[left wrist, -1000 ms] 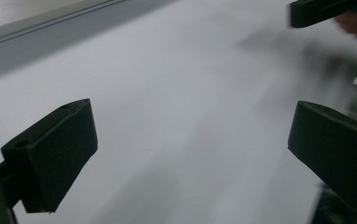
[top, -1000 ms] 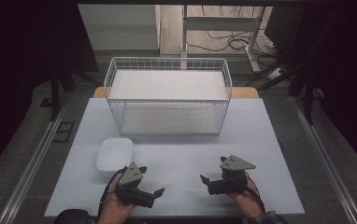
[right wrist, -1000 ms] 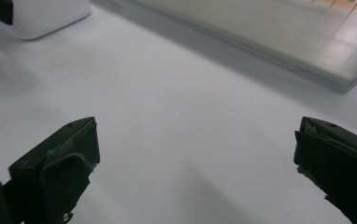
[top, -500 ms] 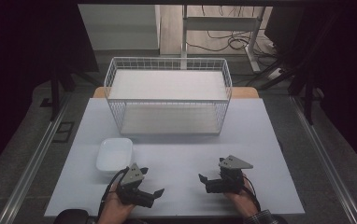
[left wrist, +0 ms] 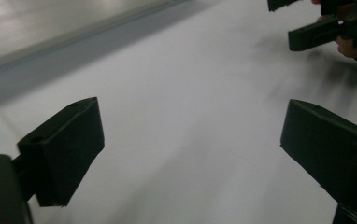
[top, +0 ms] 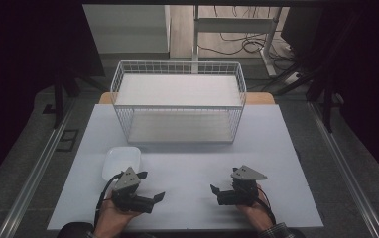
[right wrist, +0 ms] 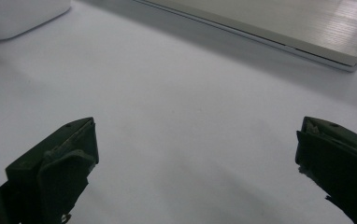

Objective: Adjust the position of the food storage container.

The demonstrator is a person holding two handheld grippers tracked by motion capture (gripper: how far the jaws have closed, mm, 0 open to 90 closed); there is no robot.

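My left gripper (top: 149,186) is held low over the white table (top: 187,163) at the near left, right beside a white dish (top: 121,162). Its jaws stand wide apart and have just been closing a little, with nothing between them; the left gripper view has them (left wrist: 190,154) over bare tabletop. My right gripper (top: 216,195) hovers at the near right, pointing left toward the other one. It is open and holds nothing, and its jaws (right wrist: 195,163) frame plain table. The dish (right wrist: 17,16) sits far off at the upper left of the right gripper view.
A white wire basket (top: 177,101) with a pale liner stands at the table's far middle; its base (right wrist: 270,28) crosses the top of the right gripper view. The right gripper (left wrist: 317,32) appears at the upper right of the left gripper view. Dark floor and metal rails flank the table.
My left gripper has shifted slightly to the left and away from the near edge, closer to the dish. The right gripper has stayed about where it was.
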